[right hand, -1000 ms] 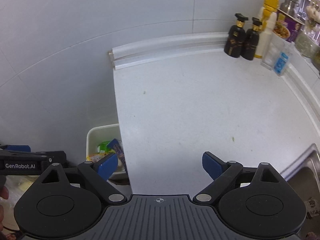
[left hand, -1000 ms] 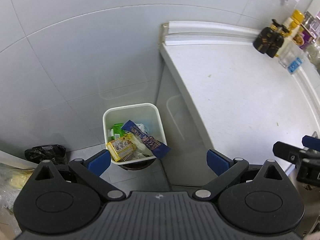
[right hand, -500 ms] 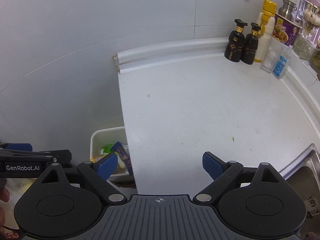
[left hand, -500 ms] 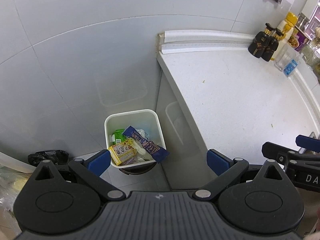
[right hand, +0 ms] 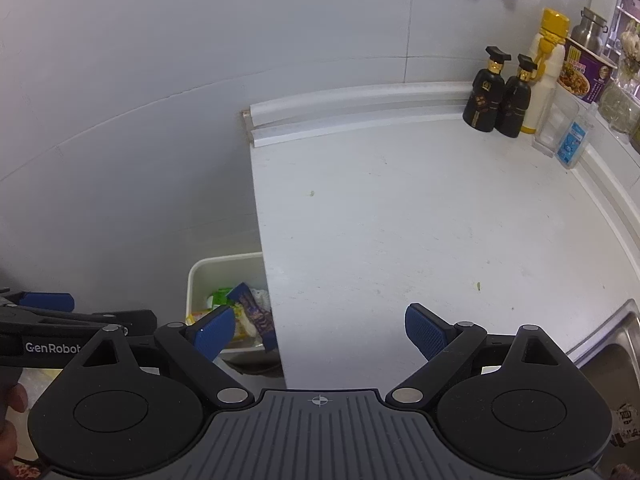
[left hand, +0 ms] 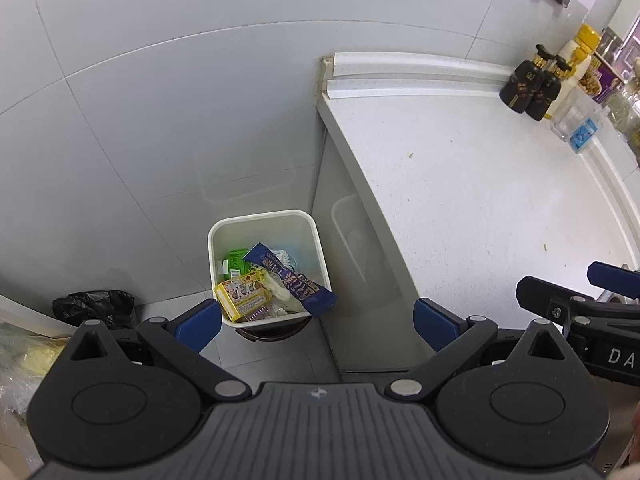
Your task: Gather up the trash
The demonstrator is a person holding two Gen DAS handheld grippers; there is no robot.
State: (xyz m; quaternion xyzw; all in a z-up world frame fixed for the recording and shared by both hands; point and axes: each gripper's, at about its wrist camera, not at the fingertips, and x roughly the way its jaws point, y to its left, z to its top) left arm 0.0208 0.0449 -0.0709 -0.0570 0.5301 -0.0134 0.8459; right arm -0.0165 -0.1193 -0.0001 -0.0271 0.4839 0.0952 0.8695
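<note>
our left gripper point(left hand: 316, 322) hangs with its jaws spread wide and nothing between them, high over the floor beside the end of the counter. our right gripper point(right hand: 320, 330) is just as wide and just as empty, held over the near edge of the countertop point(right hand: 420, 220), with the sink point(right hand: 612, 356) at its right.

below the left gripper, on the floor against the cabinet side, stands the white bin point(left hand: 218, 236). the trash is already in it: a yellow box point(left hand: 242, 294) near the front rim, a long blue wrapper point(left hand: 292, 282) leaning over the front right corner, a green packet point(left hand: 236, 260) further back, and pale crumpled bits we cannot name.

the countertop looks bare of litter apart from a few tiny specks point(right hand: 478, 287); the dark bottles point(right hand: 500, 96) and jars at the back corner seem to be kept goods, not trash. so we judge the collecting to be nearly or fully done.

to finish well, we should sweep our view across the counter and floor before stopping. a black bag point(left hand: 96, 308) lies on the floor to the left; whether it counts as trash we cannot tell. if we tuck the overhanging wrapper in, we should come down slowly and pinch its free end, so the bin is not tipped.
</note>
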